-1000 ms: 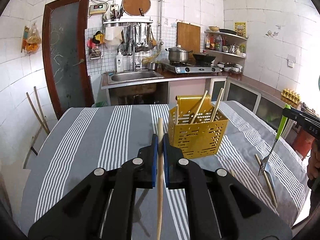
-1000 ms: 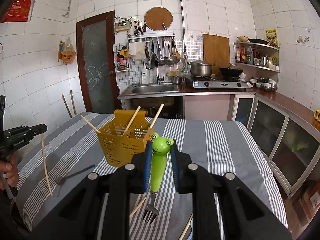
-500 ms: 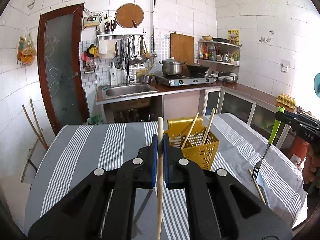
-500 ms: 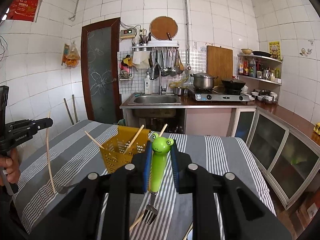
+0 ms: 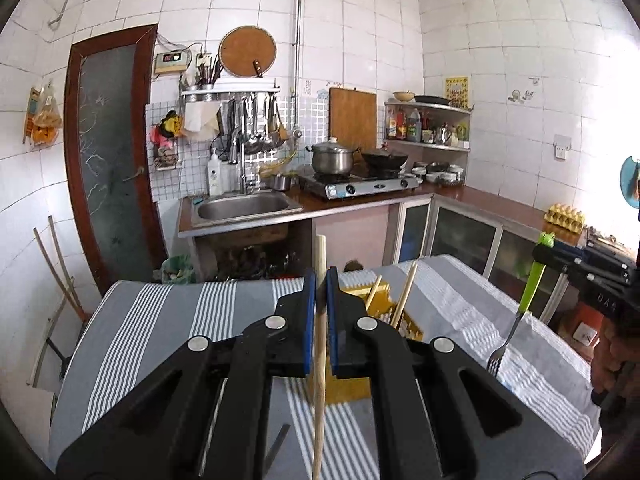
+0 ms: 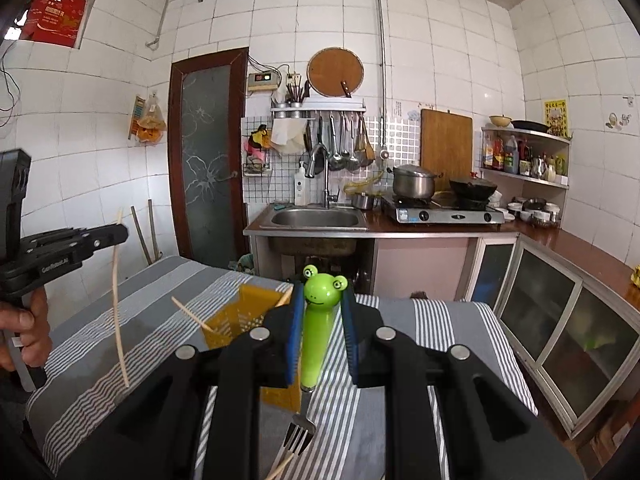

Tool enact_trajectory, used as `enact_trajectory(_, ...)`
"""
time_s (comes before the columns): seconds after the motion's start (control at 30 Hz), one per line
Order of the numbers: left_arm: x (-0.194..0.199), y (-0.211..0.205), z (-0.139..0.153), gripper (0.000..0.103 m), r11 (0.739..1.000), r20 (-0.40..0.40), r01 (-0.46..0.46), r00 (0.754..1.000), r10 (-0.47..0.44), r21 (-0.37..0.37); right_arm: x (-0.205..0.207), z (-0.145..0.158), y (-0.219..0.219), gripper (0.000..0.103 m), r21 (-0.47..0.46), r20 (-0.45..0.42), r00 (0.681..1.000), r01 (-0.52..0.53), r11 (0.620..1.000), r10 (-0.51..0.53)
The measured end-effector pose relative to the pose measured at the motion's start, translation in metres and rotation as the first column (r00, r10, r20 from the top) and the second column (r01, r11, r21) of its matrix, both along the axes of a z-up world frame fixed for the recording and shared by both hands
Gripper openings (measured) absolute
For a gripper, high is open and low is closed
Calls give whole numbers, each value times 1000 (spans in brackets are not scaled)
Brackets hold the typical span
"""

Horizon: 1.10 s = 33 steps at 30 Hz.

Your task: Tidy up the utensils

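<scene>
Clamping a single wooden chopstick between its blue pads, the left claw is shut tight on it, the stick standing nearly upright through the jaws with its top above them. The right claw is closed on the green frog-headed handle of a fork, tines hanging down below the pads. Just beyond both claws sits the yellow perforated utensil basket on the striped grey-and-white worktop, with chopsticks leaning out of it; in both views the claws' black bodies cover much of it.

Against the pictures of a second ago, both claws have come up: the basket has dropped lower in each view and is now half hidden behind the fingers, more of the tiled wall and ceiling shows, and the loose chopsticks that lay on the cloth by the fork are out of the left view. Both grips look unchanged.

Lettering on the left claw's side reads roughly "GenRobot.AI", and "DAS" shows on the right one. Wall posters' writing is too small to read.
</scene>
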<state>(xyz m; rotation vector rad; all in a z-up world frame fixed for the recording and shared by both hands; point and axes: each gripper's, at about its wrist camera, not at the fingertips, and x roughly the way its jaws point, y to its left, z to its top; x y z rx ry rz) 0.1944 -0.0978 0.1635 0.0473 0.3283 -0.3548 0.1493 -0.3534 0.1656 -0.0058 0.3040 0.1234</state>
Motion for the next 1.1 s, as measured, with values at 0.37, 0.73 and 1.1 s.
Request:
enact_trajectory(0.37, 42, -30, 29, 4, 999, 44, 49, 998, -48, -22, 38, 21, 15, 19, 11, 41, 998, -38, 999, 38)
enact_trajectory(0.73, 65, -46, 41, 4, 999, 89, 28, 996, -27, -14, 65, 30, 25, 19, 5, 64, 997, -49, 999, 48)
enact_trajectory(1.1, 98, -45, 42, 4, 999, 99, -7, 995, 12, -46, 90, 30, 35, 19, 8, 83, 995, -56, 998, 56)
